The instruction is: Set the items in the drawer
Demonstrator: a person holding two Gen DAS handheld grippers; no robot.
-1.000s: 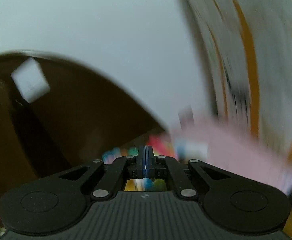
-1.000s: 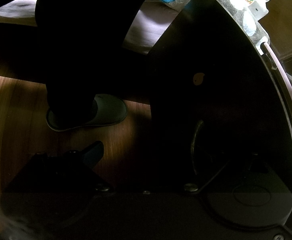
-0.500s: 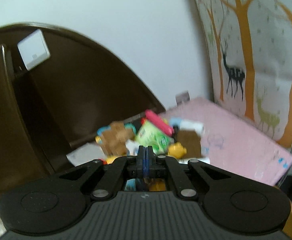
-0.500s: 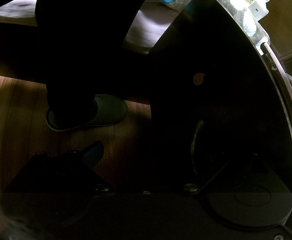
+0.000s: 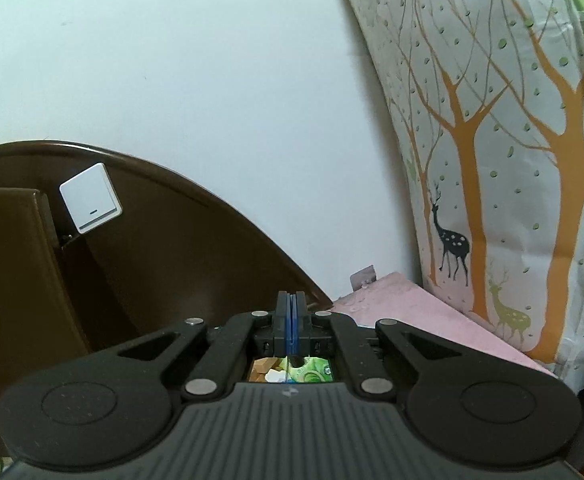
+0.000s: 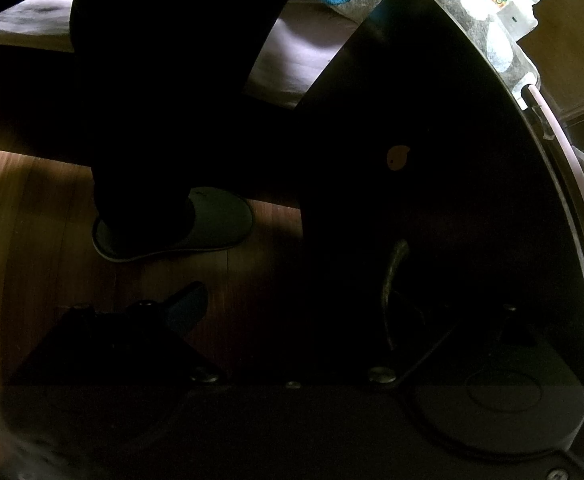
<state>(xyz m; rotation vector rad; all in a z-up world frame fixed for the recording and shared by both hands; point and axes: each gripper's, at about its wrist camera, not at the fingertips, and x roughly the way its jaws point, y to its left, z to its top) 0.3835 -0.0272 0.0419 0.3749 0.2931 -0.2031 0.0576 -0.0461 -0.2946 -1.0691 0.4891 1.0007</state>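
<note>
Left gripper [image 5: 291,305] closed, empty, before white wall [image 5: 212,80] (deer-print curtain [image 5: 492,160] rightward); right gripper's state indiscernible.

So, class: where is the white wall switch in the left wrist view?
The white wall switch sits at the left of the left wrist view, tilted, mounted on the dark brown curved panel, just right of the brown upright board.

Glossy dark wood headboard [image 5: 180,248], printed cloth curtain [image 5: 492,160]
</note>
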